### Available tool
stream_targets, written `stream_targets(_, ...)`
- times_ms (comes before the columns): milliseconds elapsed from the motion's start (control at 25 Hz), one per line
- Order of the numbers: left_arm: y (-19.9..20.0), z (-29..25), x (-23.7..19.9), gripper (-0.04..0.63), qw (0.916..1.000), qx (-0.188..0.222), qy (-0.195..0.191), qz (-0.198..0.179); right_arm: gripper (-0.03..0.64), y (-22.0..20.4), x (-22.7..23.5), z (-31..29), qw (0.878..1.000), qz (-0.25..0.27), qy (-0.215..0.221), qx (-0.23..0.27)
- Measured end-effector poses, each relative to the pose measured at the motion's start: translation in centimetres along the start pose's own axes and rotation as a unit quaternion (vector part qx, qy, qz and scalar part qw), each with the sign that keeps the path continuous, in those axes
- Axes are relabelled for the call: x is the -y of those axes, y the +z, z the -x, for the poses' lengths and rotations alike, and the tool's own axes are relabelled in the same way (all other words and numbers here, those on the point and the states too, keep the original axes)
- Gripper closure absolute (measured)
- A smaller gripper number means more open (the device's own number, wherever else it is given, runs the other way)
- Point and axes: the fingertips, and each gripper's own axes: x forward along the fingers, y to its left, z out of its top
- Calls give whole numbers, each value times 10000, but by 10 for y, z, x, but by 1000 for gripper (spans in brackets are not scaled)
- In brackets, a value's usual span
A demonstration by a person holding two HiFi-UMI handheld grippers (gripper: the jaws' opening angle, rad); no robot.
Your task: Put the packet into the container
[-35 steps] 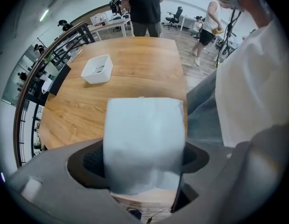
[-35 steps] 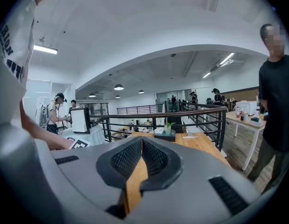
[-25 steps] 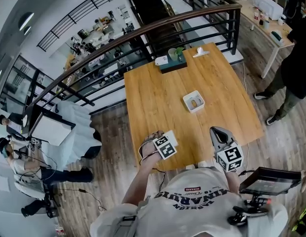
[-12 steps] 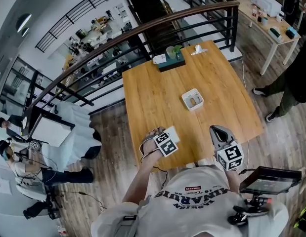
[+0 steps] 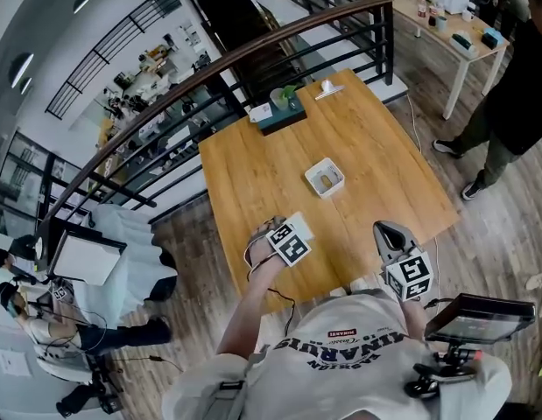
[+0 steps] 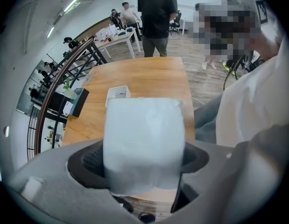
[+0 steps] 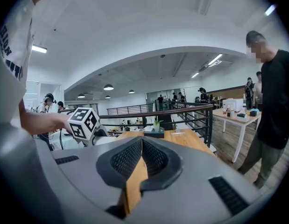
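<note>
Because the left gripper (image 6: 144, 161) clamps the packet (image 6: 144, 132), the container (image 6: 117, 92) is half-hidden; right gripper (image 7: 141, 152) closed.

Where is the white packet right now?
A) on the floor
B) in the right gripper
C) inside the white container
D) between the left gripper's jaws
D: the left gripper view shows the packet clamped in the left gripper, with the container farther off on the table.

Bright, even light fr. ceiling strips (image 7: 40, 49); strong fisheye warp, dark vignette at edges.
</note>
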Motion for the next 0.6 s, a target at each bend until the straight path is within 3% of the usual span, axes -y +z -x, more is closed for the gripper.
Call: stream_targets(600, 74, -33, -67, 179, 9999, 131, -4, -17, 607, -4, 28, 20, 9984, -135, -547, 20)
